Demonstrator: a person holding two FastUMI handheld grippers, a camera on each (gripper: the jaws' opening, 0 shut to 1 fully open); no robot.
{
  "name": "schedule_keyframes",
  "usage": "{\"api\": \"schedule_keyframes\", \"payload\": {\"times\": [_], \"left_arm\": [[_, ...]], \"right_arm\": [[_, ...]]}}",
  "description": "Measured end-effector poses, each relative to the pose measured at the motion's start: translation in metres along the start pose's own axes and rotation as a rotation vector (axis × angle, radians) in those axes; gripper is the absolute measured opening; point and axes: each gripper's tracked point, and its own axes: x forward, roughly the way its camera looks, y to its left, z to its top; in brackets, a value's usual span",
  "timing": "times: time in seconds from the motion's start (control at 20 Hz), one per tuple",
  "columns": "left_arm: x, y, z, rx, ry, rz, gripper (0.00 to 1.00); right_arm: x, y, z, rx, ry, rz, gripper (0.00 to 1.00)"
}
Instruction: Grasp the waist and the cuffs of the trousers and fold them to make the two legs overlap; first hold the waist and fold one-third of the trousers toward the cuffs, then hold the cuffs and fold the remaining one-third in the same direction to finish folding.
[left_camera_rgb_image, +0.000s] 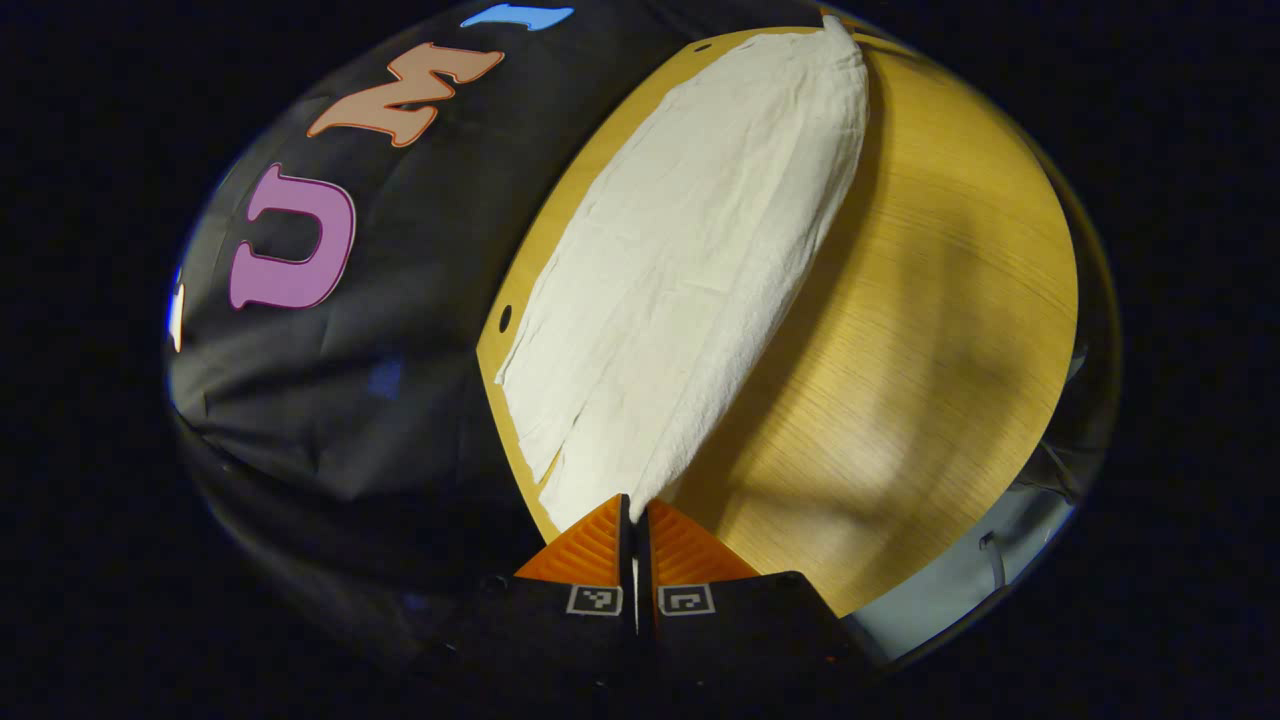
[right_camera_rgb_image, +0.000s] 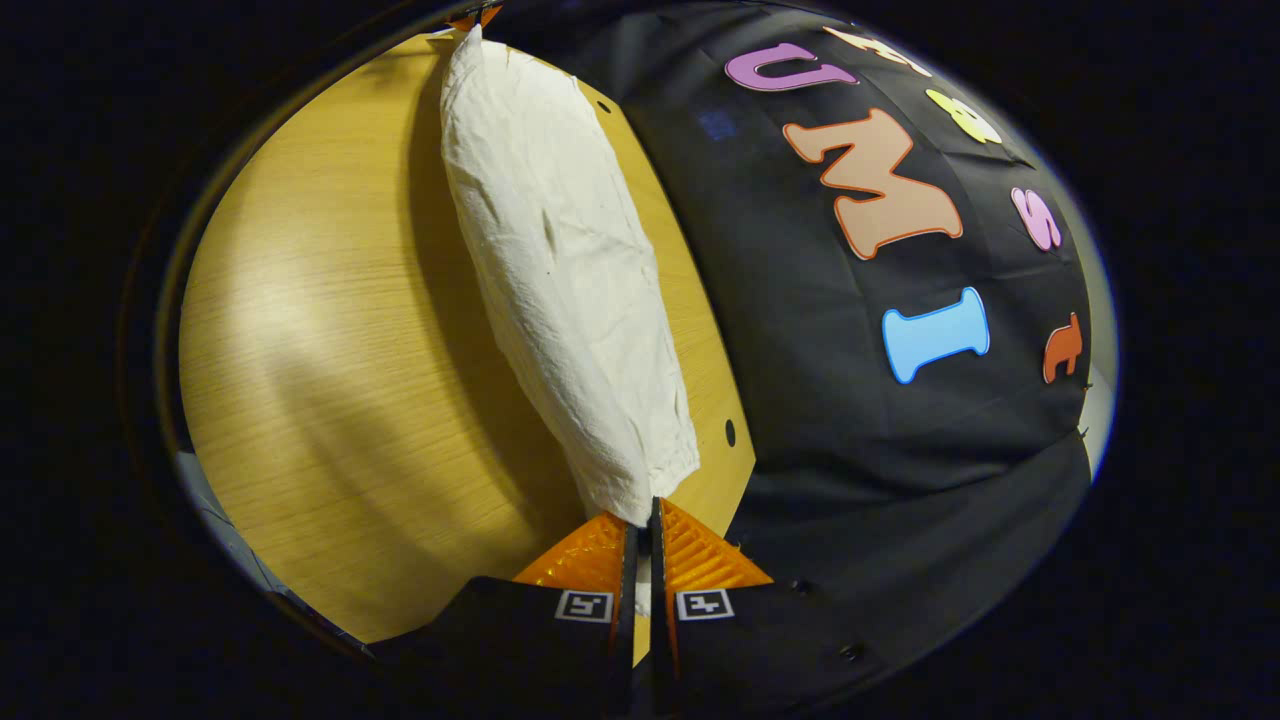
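Trousers (left_camera_rgb_image: 690, 270) stretched between two grippers above table (left_camera_rgb_image: 930, 330)
Left gripper (left_camera_rgb_image: 636, 512) and right gripper (right_camera_rgb_image: 640, 515) each pinch an end; waist and cuffs indistinguishable

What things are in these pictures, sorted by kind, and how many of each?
Trousers: 1, pale cloth stretched between the two grippers
Grippers: 2, the left gripper and the right gripper, each shut on one end of the trousers
Table: 1, wooden
Total: 4

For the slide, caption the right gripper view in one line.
Right gripper shut on one end of the pale trousers, stretched lengthwise above the wooden table.
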Motion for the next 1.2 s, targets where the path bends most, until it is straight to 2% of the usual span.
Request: {"api": "schedule_keyframes", "payload": {"times": [0.2,0.4,0.5,0.55,0.6,0.85,1.2], "left_arm": [[0.0,0.036,0.018,-0.056,-0.002,0.075,0.0],[0.003,0.075,0.037,-0.093,-0.037,0.138,0.0],[0.016,0.088,0.043,-0.106,-0.064,0.146,0.0],[0.024,0.095,0.047,-0.113,-0.075,0.143,0.0],[0.032,0.102,0.053,-0.112,-0.099,0.139,0.0],[0.076,0.141,0.081,-0.136,-0.206,0.129,0.0],[0.127,0.175,0.114,-0.227,-0.228,0.165,0.0]], "right_arm": [[0.012,-0.025,0.011,0.032,-0.045,-0.037,0.06],[0.028,-0.052,0.027,0.042,-0.058,-0.075,0.09],[0.035,-0.066,0.036,0.05,-0.042,-0.109,0.09],[0.039,-0.071,0.04,0.055,-0.024,-0.121,0.06],[0.044,-0.076,0.044,0.057,-0.006,-0.133,0.09],[0.065,-0.095,0.061,0.052,0.073,-0.192,0.09],[0.118,-0.107,0.065,0.096,0.085,-0.206,0.09]]}}
